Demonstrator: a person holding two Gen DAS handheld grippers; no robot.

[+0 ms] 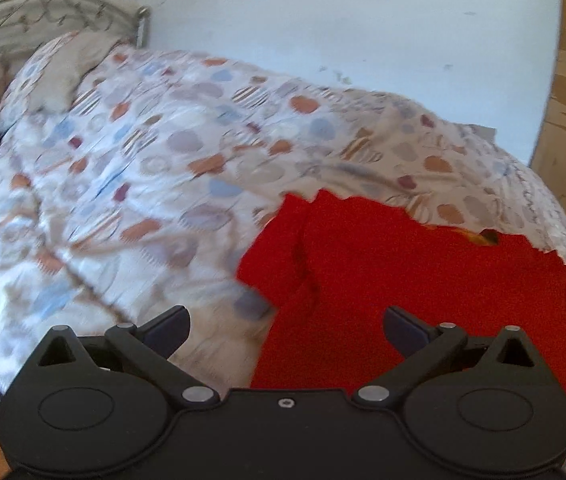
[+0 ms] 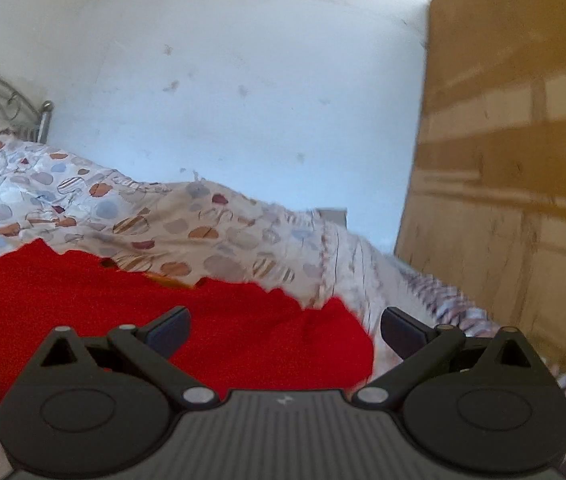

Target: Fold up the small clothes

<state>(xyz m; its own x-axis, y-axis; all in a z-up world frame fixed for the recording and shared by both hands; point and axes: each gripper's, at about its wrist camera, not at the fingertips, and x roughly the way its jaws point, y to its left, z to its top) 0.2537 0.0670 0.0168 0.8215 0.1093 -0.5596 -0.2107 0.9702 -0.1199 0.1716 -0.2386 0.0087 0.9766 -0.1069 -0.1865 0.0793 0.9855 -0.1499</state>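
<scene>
A: Where is the garment seen?

B: A red garment is spread on the patterned bedspread, toward the near edge of the bed. In the left wrist view its left border, with a fold or sleeve line, is seen just ahead of the gripper; in the right wrist view its right border is seen ending between the two fingers. A small yellow-orange patch is glimpsed along its far edge, too blurred to be identified.

A: How are the grippers held?

B: The left gripper is held with its fingers wide apart, nothing being clamped between them; the red cloth's left edge lies beneath the gap. The right gripper is likewise spread wide, nothing being held, with the cloth's right edge below it. Whether the cloth is touched by either cannot be told.

A: What is seen beyond?

B: The bedspread, printed with blue, orange and striped spots, is rumpled across the bed. A pillow is laid at the far left corner, against a metal headboard. A scuffed white wall runs behind the bed, and a wooden wardrobe stands at the right.
</scene>
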